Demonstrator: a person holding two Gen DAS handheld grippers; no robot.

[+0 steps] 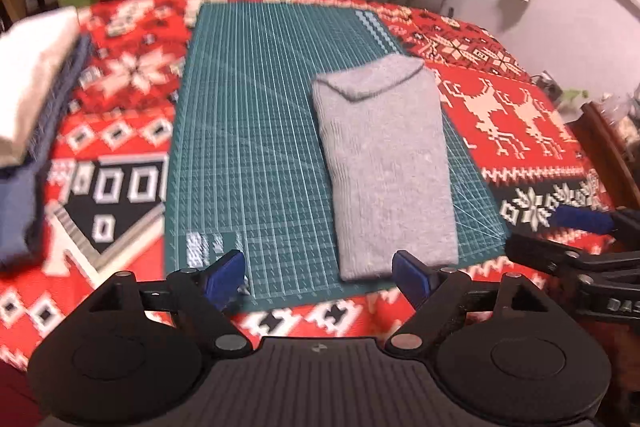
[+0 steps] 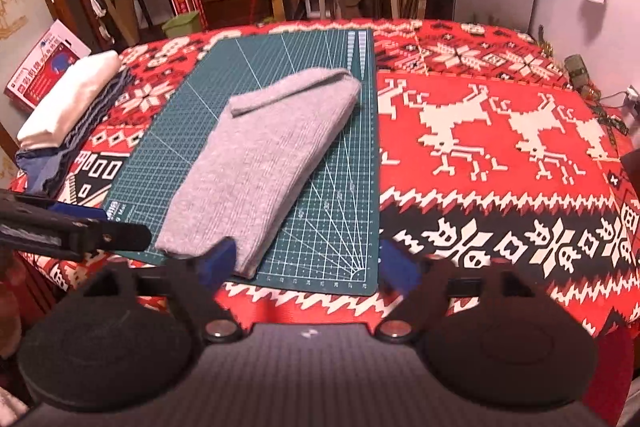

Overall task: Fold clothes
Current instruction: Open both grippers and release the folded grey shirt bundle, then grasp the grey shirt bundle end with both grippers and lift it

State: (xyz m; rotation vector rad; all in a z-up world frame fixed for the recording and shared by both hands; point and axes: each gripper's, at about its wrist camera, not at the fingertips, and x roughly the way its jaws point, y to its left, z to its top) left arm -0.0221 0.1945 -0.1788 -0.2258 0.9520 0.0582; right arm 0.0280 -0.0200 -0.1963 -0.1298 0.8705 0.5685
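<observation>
Now the grey garment [image 1: 384,167] is lying folded into a long narrow strip on the green cutting mat [image 1: 256,131], toward the mat's right side, its near end sitting close to the mat's front edge. The left hand-held gripper [image 1: 320,277] is hanging just in front of that near end with its jaws spread and nothing between them; the right hand-held gripper [image 2: 312,267] is likewise standing released, its left pad just over the garment's near corner, not pinching it. The risk, as I judge it, is sitting in that soft, thick knit: a careless pass of either pad could be dragging the near hem and undoing the fold, and the loose flap at the far end could be springing open. The two grippers are crowding each other here, so they could be colliding. Room is lying open on the red patterned cloth [image 2: 500,155] to the right; to the left a stack of folded clothes [image 2: 68,107] is occupying the tabletop edge
</observation>
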